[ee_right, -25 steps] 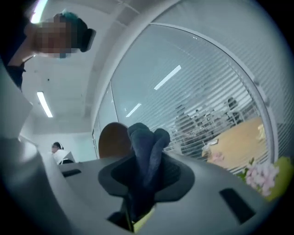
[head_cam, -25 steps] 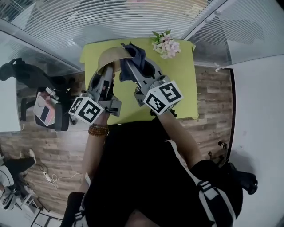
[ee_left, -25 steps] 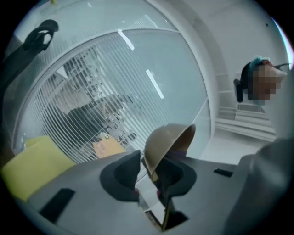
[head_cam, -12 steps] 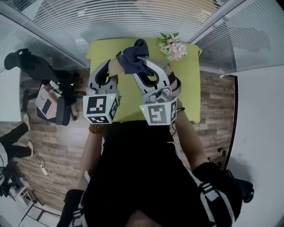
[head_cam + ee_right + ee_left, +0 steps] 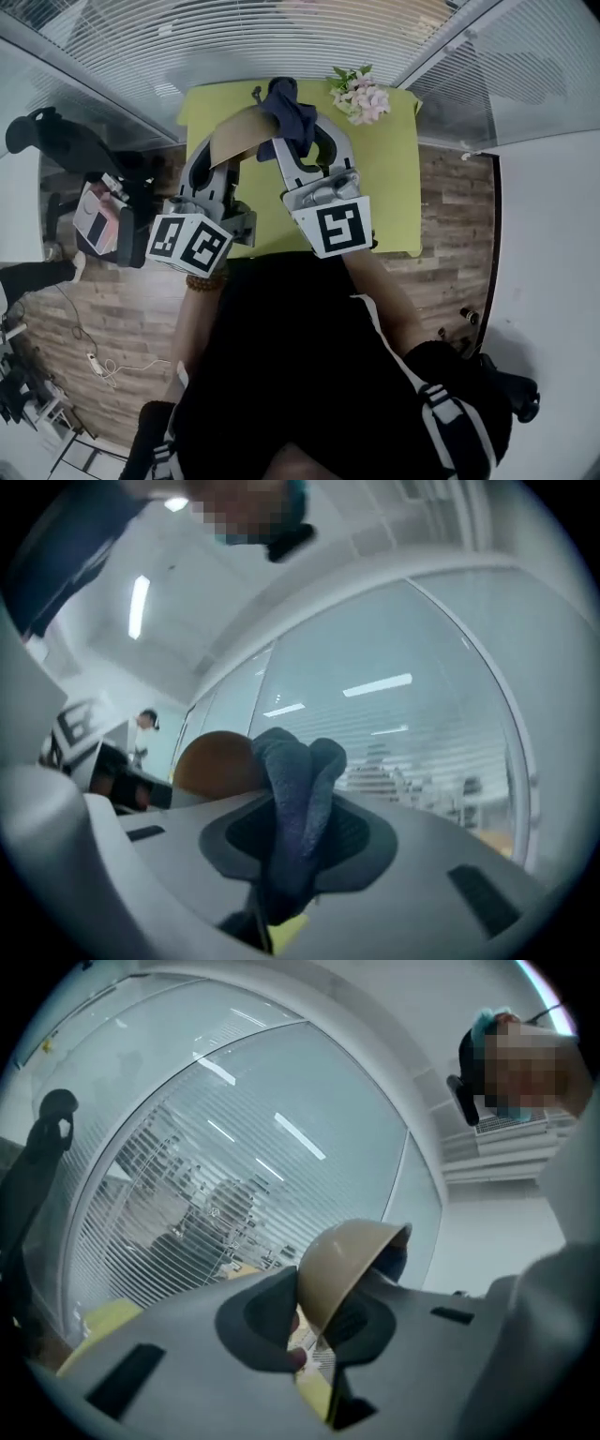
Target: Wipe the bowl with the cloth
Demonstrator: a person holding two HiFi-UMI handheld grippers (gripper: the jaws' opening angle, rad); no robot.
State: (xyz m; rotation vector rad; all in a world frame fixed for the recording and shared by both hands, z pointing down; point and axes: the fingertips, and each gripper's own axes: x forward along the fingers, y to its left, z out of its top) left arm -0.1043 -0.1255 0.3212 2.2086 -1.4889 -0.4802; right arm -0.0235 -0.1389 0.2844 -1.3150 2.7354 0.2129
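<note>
Above the green table a tan bowl is held tilted in the air. My left gripper grips its rim, and its jaws are closing on that rim. In the left gripper view the bowl stands on edge between the jaws of the left gripper, dome toward the right. My right gripper is shut on a dark blue cloth, which bunches up against the bowl's right side. The right gripper view shows the cloth folded between the jaws of the right gripper, with the bowl just behind it on the left.
A bunch of pink and white flowers lies at the table's far right corner. Glass walls with blinds close off the far side. A black office chair and a bag stand on the wooden floor at the left.
Half a second ago the cloth covered the bowl. Now the bowl shows again at the cloth's left, tipped up, and both grippers have turned.
</note>
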